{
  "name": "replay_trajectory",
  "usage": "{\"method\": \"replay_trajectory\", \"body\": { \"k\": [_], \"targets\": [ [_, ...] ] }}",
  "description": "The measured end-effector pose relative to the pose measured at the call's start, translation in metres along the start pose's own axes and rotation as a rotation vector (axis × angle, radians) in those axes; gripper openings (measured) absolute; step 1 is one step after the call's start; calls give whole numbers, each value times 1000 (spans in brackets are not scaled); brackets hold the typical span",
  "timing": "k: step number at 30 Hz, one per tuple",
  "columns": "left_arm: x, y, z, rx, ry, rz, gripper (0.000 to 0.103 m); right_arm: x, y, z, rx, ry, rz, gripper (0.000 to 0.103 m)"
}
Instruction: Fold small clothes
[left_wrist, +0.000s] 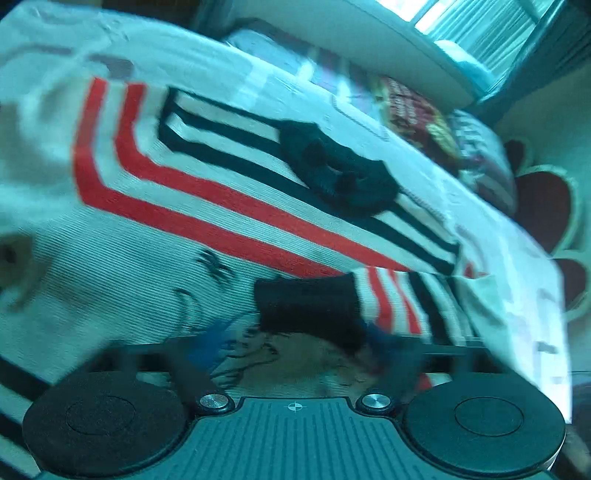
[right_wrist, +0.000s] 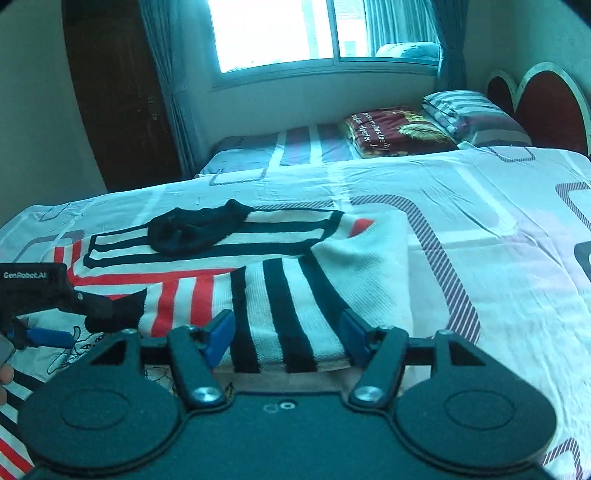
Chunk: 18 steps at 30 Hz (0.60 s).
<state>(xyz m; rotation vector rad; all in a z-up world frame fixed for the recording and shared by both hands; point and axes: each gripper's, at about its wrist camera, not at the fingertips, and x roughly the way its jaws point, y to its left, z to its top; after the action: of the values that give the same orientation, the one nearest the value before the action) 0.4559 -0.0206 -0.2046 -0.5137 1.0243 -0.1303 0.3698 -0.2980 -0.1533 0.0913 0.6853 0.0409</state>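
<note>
A: Where is the sweater (right_wrist: 295, 266)?
B: Spread on the bed (right_wrist: 498, 240), white knit with red and black stripes, partly folded over itself. The right tool (right_wrist: 287, 338) sits low at its near edge, blue pads (right_wrist: 221, 332) partly apart, with a striped fold lying between them; I cannot tell if they press on it.

A: And the left tool (left_wrist: 295, 345)?
B: Its own camera is blurred. A black cuff (left_wrist: 310, 306) lies between its blue pads, jaws about half apart; whether it is gripped, I cannot tell. The right view shows that tool (right_wrist: 44, 314) from the side, at the same dark cuff.

A: Anything else around?
B: A black garment (right_wrist: 195, 232) lies bunched on the sweater's far part. Beyond are pillows (right_wrist: 399, 131), a heart-shaped headboard (right_wrist: 546, 99), a window (right_wrist: 314, 29) with curtains (right_wrist: 170, 74). Only the right view shows the room sharply.
</note>
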Motion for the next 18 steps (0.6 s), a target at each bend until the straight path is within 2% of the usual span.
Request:
{"method": "replay_trajectory", "body": {
  "k": [2, 6, 7, 8, 11, 14, 18],
  "targets": [
    [3, 4, 0, -39, -9, -27, 55, -2, 0, -2, 2, -8, -6, 63],
    [9, 0, 3, -37, -37, -33, 53, -13, 1, -3, -18, -48, -36, 62],
    [10, 0, 3, -35, -46, -42, 48, -16, 1, -3, -25, -61, -49, 63],
    [11, 0, 3, -35, -55, -51, 37, -20, 0, -4, -30, -73, -64, 63],
    [14, 1, 7, -48, -63, -52, 15, -24, -4, -7, -47, -90, -129, 77],
    [10, 2, 8, -41, -84, -61, 13, -17, -14, -11, -33, -54, -157, 75],
    [-8, -2, 14, -24, -152, -99, 12, -5, -20, -20, -19, 2, -171, 71]
  ]
}}
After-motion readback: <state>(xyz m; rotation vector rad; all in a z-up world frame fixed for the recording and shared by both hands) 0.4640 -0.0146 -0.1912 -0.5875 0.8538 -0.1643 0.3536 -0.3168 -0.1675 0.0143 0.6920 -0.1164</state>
